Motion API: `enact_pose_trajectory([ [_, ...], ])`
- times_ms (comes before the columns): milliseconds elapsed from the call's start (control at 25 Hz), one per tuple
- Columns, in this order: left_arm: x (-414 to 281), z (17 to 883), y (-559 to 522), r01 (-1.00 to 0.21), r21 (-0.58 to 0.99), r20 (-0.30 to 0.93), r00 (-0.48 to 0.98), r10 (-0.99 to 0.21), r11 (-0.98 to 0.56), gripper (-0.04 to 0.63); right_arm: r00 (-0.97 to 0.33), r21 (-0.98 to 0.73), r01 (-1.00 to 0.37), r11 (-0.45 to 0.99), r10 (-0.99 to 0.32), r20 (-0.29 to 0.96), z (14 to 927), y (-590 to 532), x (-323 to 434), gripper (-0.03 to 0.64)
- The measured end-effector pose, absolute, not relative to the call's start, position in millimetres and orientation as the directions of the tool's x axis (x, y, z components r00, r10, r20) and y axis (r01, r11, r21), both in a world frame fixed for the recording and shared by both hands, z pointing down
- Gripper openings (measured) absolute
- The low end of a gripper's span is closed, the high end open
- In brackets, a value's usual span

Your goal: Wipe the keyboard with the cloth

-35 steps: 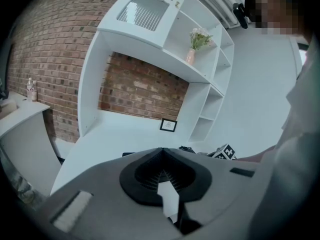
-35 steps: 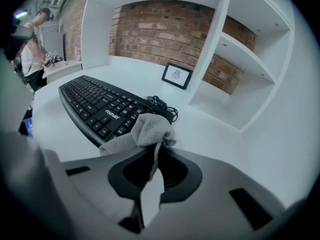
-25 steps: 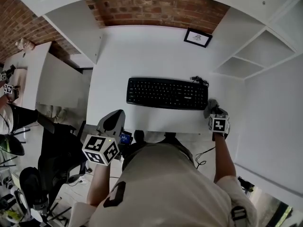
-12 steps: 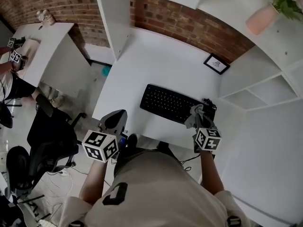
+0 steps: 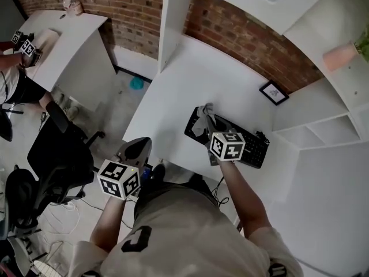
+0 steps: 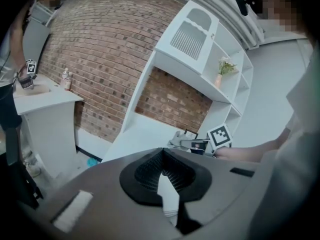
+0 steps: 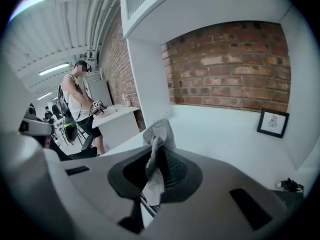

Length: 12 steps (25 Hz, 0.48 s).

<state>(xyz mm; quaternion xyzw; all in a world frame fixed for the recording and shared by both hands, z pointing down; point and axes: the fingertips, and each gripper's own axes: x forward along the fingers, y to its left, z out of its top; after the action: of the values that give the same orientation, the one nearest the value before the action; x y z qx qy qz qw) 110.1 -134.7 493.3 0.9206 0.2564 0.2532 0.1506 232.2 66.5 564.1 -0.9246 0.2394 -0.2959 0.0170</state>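
Head view: the grey cloth (image 5: pixel 200 115) is seen gripped by the right claw (image 5: pixel 205 126). In the right gripper view its jaws are shown closed on a fold of the fabric, which is bunched between them and spills out past the tips. The cloth is held at the left end of the black keyboard (image 5: pixel 253 150); whether it touches the keys cannot be told. The keyboard is laid slantwise near the front edge of the white counter (image 5: pixel 173 79), and a dark cable (image 5: pixel 263 135) is seen at its right end. A small framed picture (image 5: pixel 274 92) is propped against the brick wall (image 5: pixel 253 45) behind the keyboard. The left claw (image 5: pixel 135 149) is held off the counter's near edge, beside the person's body. In the left gripper view its jaws are drawn together with nothing caught between them.
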Motion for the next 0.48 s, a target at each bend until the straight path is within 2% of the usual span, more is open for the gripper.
enact_pose_trajectory([
  [160,102.8,494.7,-152.1,0.362,0.41,0.396,0.756,0.521,-0.837,0.004,0.692,-0.048,-0.492,-0.869,-0.425,0.583,591.2,37.3,258.7,0.015],
  [320,93.3,502.2,-172.6,0.321,0.408,0.419,0.765,0.488,-0.855,0.005,0.632,0.157,-0.604,-0.781,-0.35,0.692,636.7,19.9,269.8,0.015],
  [480,89.3,506.5,-180.3,0.296,0.409,0.435,0.768,0.469,-0.863,0.004,0.566,0.247,-0.662,-0.708,-0.256,0.783,670.7,20.2,272.5,0.015],
])
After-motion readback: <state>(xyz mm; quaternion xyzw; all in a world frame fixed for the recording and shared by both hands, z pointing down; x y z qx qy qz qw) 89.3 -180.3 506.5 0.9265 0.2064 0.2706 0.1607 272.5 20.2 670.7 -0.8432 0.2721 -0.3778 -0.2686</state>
